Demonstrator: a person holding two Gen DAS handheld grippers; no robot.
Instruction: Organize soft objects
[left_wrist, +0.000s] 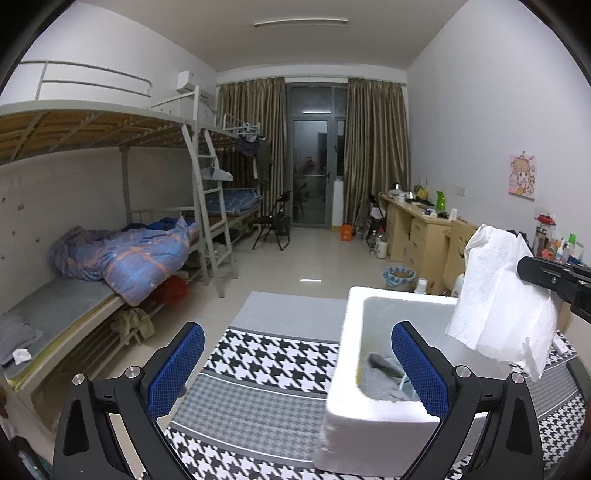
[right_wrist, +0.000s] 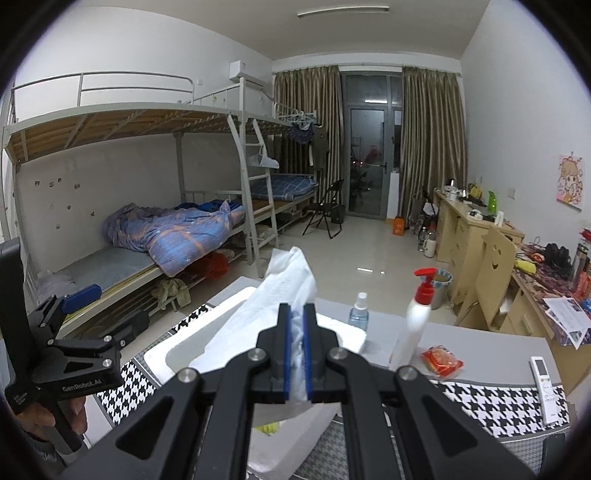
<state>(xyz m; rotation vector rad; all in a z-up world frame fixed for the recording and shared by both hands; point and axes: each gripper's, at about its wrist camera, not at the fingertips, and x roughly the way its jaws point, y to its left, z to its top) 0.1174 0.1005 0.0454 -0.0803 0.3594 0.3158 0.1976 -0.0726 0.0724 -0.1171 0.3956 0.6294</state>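
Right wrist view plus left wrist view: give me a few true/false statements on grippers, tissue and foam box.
1. The right gripper is shut on the white crumpled paper tissue. True.
2. The left gripper is shut on a grey cloth. False: its jaws stand wide open, holding nothing; the grey cloth lies inside the white foam box.
3. The tissue hangs above the open foam box. True.
4. The white pump bottle with a red top lies on its side. False: it stands upright on the table, beside the small clear spray bottle.
5. The foam box sits on the floor. False: it rests on the black-and-white houndstooth cloth on the table.
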